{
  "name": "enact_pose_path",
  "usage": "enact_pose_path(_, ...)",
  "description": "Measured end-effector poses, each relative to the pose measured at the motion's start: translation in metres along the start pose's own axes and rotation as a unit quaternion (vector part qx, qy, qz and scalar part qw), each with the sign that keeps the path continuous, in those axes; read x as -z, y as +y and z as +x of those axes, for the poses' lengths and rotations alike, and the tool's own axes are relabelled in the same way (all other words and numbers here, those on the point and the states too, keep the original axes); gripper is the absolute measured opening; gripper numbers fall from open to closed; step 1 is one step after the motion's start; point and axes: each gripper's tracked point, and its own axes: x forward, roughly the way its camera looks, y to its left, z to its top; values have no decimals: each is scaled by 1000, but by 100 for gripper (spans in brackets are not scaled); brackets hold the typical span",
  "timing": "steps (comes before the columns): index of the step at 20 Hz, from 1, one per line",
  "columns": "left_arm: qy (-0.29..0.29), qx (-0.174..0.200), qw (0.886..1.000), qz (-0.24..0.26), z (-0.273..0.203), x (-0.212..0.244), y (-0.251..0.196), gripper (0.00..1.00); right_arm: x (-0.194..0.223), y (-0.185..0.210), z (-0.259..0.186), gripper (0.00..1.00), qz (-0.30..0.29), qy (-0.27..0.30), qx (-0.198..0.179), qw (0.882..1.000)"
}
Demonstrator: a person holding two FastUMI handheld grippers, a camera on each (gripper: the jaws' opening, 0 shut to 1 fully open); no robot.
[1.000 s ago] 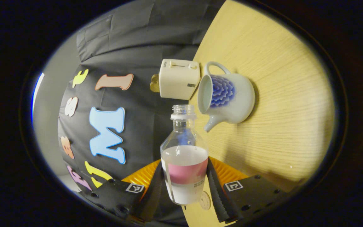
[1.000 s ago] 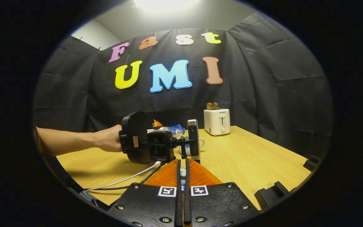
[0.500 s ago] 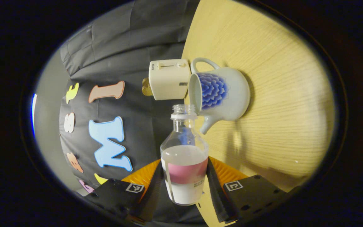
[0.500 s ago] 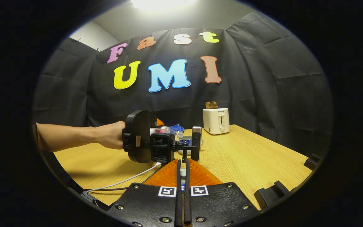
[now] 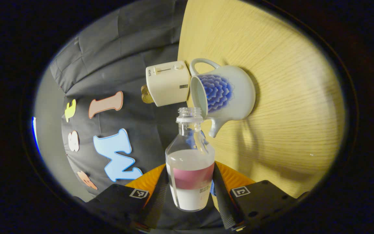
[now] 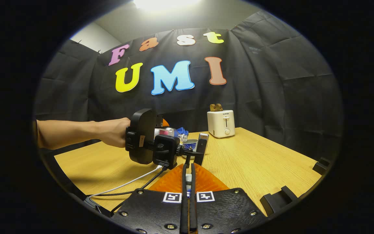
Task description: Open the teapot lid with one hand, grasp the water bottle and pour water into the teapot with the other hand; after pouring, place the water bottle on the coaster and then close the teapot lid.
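In the left gripper view my left gripper (image 5: 190, 195) is shut on a clear water bottle (image 5: 190, 169) with a pink label, capless and partly full. The bottle is tipped on its side, its mouth just short of the rim of the white teapot (image 5: 229, 97) with the blue pattern. The teapot stands open on the table, with no lid on it. In the right gripper view my right gripper (image 6: 189, 182) is shut, with a small white and blue piece of the teapot lid (image 6: 189, 179) pinched between its fingers. Ahead, a hand (image 6: 112, 133) holds the left gripper (image 6: 148, 139) and bottle (image 6: 167, 131) over the teapot (image 6: 190, 143).
A cream toaster (image 6: 221, 123) stands at the back of the wooden table (image 6: 255, 162), just behind the teapot; it also shows as the toaster (image 5: 167, 83) beside the teapot's rim. A white cable (image 6: 131, 182) trails from the left gripper. Black blocks (image 6: 281, 195) sit at the table's right edge.
The left gripper has tilted further and moved in, bringing the bottle's mouth closer to the teapot's opening. The right gripper has kept its place, still shut.
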Motion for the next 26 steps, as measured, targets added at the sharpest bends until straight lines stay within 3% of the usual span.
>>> enact_pose_path(9,-4,1,998,56,-1,-4,13,84,-1,-1,-1,2,2,2,2,1000)
enact_pose_path(10,-2,1,998,62,2,-4,16,77,-1,-1,-1,2,2,1,2,1000)
enact_pose_path(12,-1,4,997,73,5,0,17,84,0,-1,-1,2,2,1,2,1000)
enact_pose_path(19,-1,-5,994,107,4,-2,24,84,0,-2,-1,2,-2,2,2,1000)
enact_pose_path(21,-2,-5,993,120,4,-3,27,71,0,-2,-1,2,-3,2,2,1000)
enact_pose_path(22,-2,-7,992,125,3,-4,28,84,0,-2,-1,2,-2,1,2,1000)
enact_pose_path(26,-3,-10,989,144,2,-6,31,84,0,-2,-1,2,-3,2,2,1000)
